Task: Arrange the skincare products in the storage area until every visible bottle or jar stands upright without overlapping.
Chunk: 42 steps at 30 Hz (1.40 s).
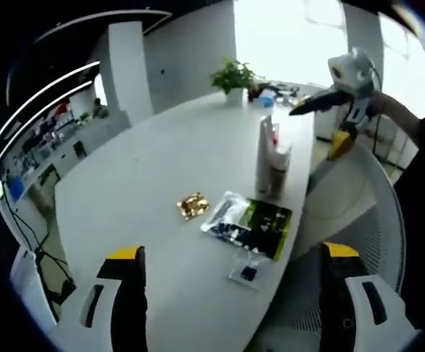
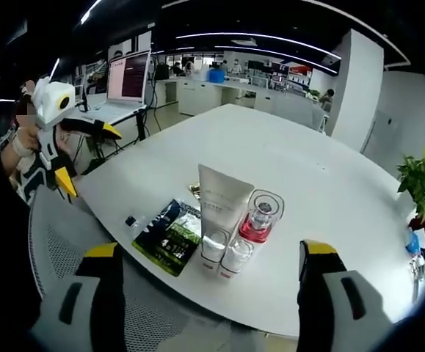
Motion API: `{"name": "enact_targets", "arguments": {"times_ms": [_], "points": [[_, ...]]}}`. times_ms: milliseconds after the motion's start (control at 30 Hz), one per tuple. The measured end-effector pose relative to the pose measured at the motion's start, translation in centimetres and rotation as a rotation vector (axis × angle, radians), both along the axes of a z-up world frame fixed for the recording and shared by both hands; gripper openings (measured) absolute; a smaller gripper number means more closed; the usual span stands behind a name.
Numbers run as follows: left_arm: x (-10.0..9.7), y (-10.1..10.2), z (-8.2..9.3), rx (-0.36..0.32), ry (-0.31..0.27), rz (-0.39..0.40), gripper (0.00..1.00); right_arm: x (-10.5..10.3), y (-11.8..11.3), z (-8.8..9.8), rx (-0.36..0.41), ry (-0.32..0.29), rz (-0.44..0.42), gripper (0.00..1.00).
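A white tube (image 2: 223, 199) stands upright near the table edge, in a tight cluster with a clear bottle with a pink base (image 2: 260, 218) and two small white bottles (image 2: 213, 248). The same cluster (image 1: 271, 158) appears in the left gripper view. Beside it lie a dark green sachet pack (image 2: 169, 236), a small gold item (image 1: 193, 205) and a small clear sachet (image 1: 247, 270). My left gripper (image 1: 230, 293) is open and empty, short of the sachets. My right gripper (image 2: 212, 293) is open and empty, in front of the cluster. Each gripper is held off the table edge.
The white oval table (image 1: 146, 169) stretches away from me. A potted plant (image 1: 233, 76) and small items sit at its far end. A grey mesh chair (image 2: 62, 257) stands by the near edge, and a laptop (image 2: 128, 77) on a desk behind it.
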<state>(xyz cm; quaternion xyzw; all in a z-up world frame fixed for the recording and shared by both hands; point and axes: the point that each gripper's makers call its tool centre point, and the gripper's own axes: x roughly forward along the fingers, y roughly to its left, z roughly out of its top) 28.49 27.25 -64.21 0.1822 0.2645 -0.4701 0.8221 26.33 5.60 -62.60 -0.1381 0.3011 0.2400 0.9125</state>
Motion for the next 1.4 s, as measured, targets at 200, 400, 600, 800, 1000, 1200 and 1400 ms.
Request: {"name": "enact_targets", "arguments": {"times_ms": [200,400,600,800,1000,1200,1400], "points": [[0.6,-0.6,-0.3,0.015,0.003,-0.014,0.97,0.5,-0.7,0.5,0.0,-0.013,-0.005,1.0],[1.2,-1.2,-0.5,0.047,0.013,-0.003,0.97,0.8,-1.2,0.5,-0.004,0.001,0.029,1.0],[1.3,-1.9,-1.0,0.073,0.039,0.001,0.97,0.9,-1.5,-0.1,-0.003,0.029,0.069,1.0],[1.8,-2.1,-2.0,0.113,0.06,0.009,0.97,1.3,-2.1,0.0,0.008,0.033,0.087,1.0],[2.6,-2.9,-1.7,0.097,0.041,0.0,0.97,1.7,-2.9,-0.5,0.004,0.036,0.087,1.0],[3.7,-3.4,-2.1,0.109,0.05,-0.031,0.97,2.0,-3.1,-1.0,0.012,0.047,0.093,1.0],[5.0,-3.7,-2.5,0.139,0.044,-0.053,0.97,2.1,-3.3,-1.1,0.018,0.05,0.105,1.0]]}}
